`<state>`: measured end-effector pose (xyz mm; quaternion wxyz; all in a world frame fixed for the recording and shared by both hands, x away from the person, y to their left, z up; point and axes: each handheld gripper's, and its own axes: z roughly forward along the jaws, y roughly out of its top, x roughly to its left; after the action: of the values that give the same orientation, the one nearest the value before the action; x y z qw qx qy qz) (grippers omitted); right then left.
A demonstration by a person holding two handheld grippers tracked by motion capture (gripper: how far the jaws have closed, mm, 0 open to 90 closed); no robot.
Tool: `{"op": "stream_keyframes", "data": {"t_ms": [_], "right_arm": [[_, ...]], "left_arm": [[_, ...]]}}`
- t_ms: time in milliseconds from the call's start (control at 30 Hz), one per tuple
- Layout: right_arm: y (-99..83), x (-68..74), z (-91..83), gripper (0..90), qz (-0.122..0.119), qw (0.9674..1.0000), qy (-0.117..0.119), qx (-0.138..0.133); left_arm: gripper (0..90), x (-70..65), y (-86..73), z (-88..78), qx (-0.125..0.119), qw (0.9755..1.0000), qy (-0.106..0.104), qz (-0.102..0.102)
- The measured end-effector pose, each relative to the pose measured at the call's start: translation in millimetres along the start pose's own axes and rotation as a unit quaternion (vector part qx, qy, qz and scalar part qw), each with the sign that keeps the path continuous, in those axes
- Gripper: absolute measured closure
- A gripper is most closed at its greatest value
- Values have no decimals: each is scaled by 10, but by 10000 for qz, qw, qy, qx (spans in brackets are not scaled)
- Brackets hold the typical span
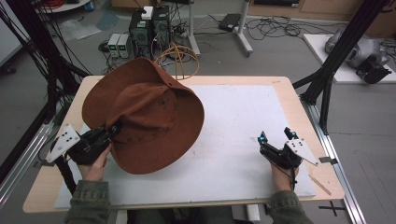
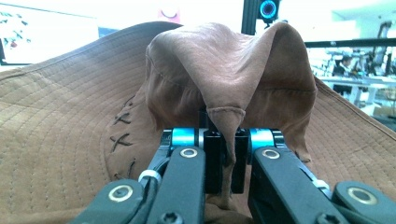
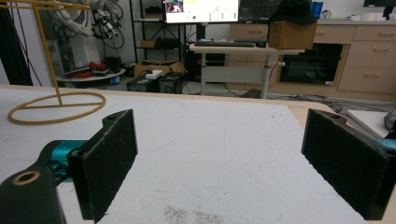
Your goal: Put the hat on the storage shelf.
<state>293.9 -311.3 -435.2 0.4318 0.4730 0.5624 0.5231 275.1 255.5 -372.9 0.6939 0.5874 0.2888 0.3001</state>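
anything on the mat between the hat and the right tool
No, only bare white mat lies between the brown hat and the open right tool, as the high view shows.

High view dim, flat overhead light, soft shadow under the floppy brown cloth brimmed hat [image 1: 144, 114] on the white foam table mat [image 1: 243, 140]. Left gripper view: blown-out bright background, near jaws soft. Right gripper view brighter; glowing monitor screen [image 3: 201, 10] overexposed.

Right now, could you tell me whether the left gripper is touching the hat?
Touching. The left gripper view shows the left gripper pinching a fold of the hat.
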Motion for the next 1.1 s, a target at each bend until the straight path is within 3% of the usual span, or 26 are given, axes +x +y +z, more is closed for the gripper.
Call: {"op": "stream_keyframes", "data": {"t_ms": [500,900,1100], "right_arm": [[3,5,6,98,-24,10000,7,-19],[2,10,7,98,-41,10000,35,-21],[1,15,10,98,-41,10000,42,-14]], "left_arm": [[882,-23,285,283,-326,9994,-9,109],[882,11,427,597,-353,9991,85,239],[881,41,501,786,-325,9990,32,303]]}}
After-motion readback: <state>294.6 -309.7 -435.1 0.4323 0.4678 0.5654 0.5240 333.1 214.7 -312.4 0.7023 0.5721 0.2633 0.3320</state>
